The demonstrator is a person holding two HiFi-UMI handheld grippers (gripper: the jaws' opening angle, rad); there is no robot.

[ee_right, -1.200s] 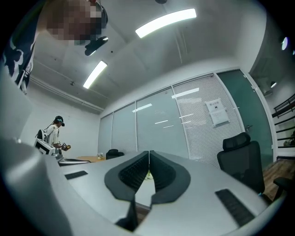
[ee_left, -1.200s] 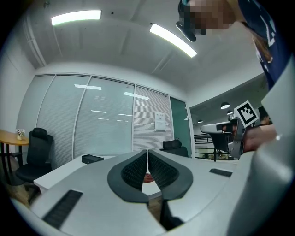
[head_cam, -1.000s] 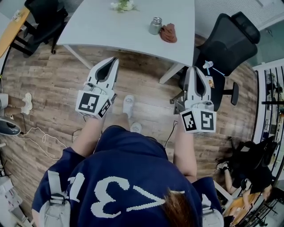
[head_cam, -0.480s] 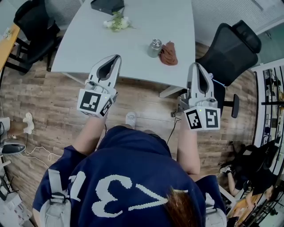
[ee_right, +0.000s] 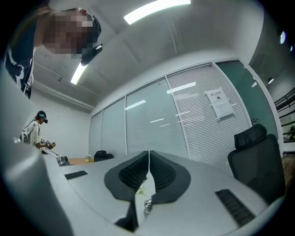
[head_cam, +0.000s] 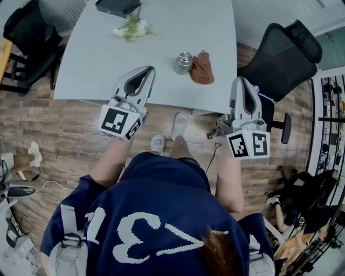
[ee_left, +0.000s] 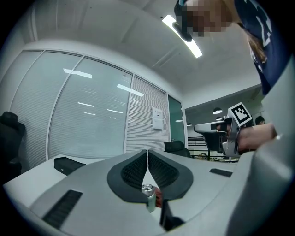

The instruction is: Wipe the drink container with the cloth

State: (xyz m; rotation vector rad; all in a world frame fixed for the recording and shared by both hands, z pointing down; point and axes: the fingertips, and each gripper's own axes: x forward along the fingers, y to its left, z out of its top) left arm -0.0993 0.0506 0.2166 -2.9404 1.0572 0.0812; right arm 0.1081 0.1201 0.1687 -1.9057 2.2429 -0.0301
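As the person (head_cam: 156,215) advanced, the left gripper (head_cam: 147,69) now overhangs the table (head_cam: 91,59).

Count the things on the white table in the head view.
4: a black box at the far edge, flowers near it, the drink container nearer the person, the cloth at its right. The table runs out of frame, so more may be hidden.

white table (head_cam: 91,70), flower sprig (head_cam: 131,28), black box (head_cam: 116,5), black office chair (head_cam: 280,54), wood floor (head_cam: 48,129)
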